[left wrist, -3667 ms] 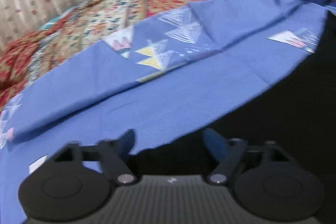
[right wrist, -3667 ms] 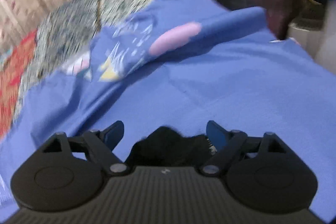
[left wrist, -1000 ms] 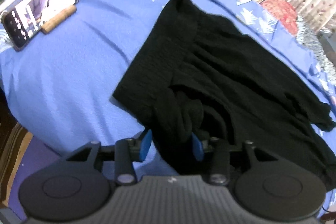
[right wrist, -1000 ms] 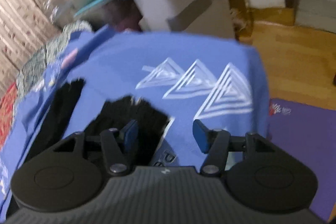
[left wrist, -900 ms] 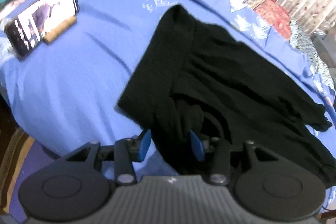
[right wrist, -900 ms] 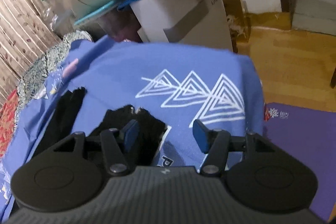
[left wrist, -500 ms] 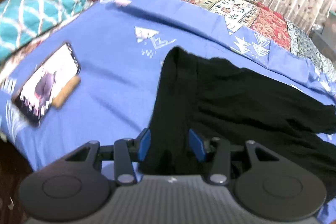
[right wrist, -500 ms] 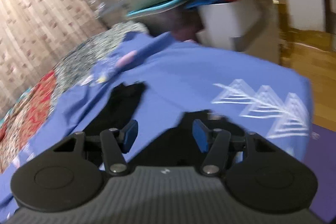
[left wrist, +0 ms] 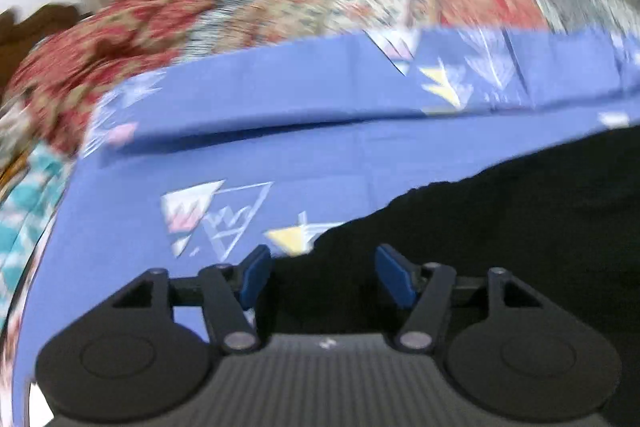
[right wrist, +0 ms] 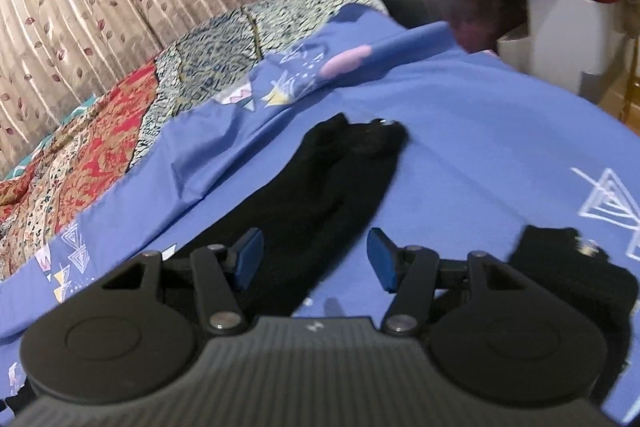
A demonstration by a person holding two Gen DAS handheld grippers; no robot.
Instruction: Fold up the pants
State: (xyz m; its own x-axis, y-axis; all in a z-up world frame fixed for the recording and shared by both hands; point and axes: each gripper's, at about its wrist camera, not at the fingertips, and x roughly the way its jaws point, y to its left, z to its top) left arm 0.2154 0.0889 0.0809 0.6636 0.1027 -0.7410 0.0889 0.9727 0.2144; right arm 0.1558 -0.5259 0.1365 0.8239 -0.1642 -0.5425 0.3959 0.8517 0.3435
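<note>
The left claw [left wrist: 320,277] was opening its jaws, the black pants [left wrist: 500,227] lying under and ahead of it to its right on the blue bedsheet [left wrist: 280,155], apparently let go. The right claw [right wrist: 314,259] stood apart and empty, one pant leg [right wrist: 332,179] stretching ahead of it and the other leg end [right wrist: 568,267] off to its right. The pants seemed just laid out; next, one claw should likely pinch a leg end and carry it over.
</note>
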